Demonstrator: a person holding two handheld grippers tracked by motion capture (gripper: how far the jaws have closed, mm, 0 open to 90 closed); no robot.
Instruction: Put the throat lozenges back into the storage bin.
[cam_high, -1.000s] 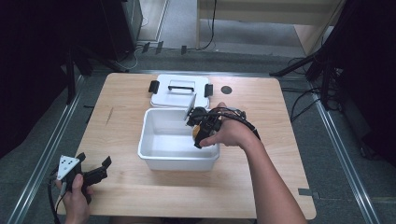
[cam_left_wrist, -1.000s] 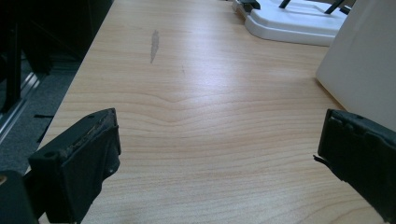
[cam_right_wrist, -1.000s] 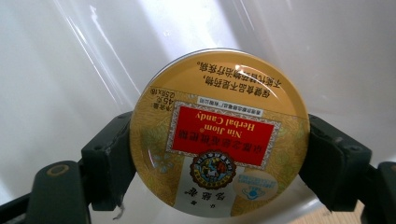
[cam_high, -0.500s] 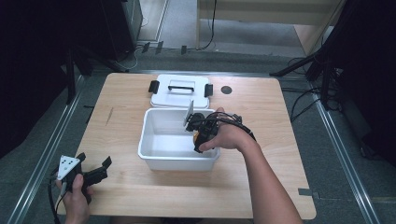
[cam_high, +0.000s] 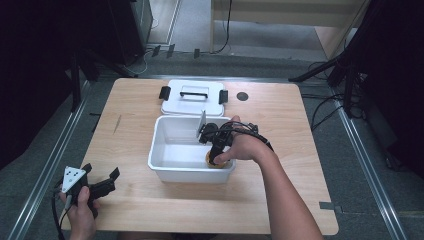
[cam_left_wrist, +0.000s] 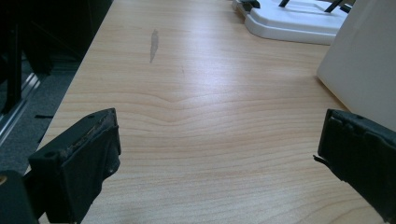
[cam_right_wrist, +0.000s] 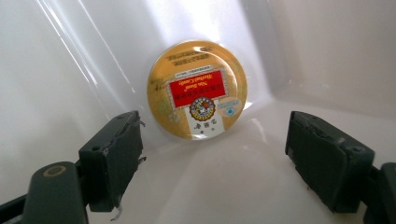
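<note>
White plastic bin (cam_high: 170, 150) at the centre of the wooden table (cam_high: 300, 150), high view. Its lid (cam_high: 192, 102), with a black handle and two black end latches, lies flat just beyond it at twelve o'clock, presumably set aside so that the bin can be reached from above. The right gripper (cam_high: 216, 156) reaches down over the bin's rim at about four o'clock of the bin, tips close above a small golden tin (cam_high: 212, 161) on the bin floor in the near right corner. The left gripper (cam_high: 102, 181) rests at the table's seven o'clock edge, well apart from the bin, jaws parted and holding nothing; it appears to be parked.

Left gripper view. Both black jaws stand wide apart over bare wood grain. The bin's outer wall (cam_left_wrist: 364, 70) rises at two o'clock, and the lid's edge (cam_left_wrist: 299, 28) lies at one o'clock.

Right gripper view. The jaws are spread wide, one at eight o'clock and one at four o'clock, with nothing between them. The tin (cam_right_wrist: 197, 88), round and flat, lies beyond them at twelve o'clock, touching neither jaw, in the corner where the bin's walls (cam_right_wrist: 336, 51) meet. Its gold face carries a red panel with white characters and a round emblem; the print is too small and glare-struck to read with confidence.
</note>
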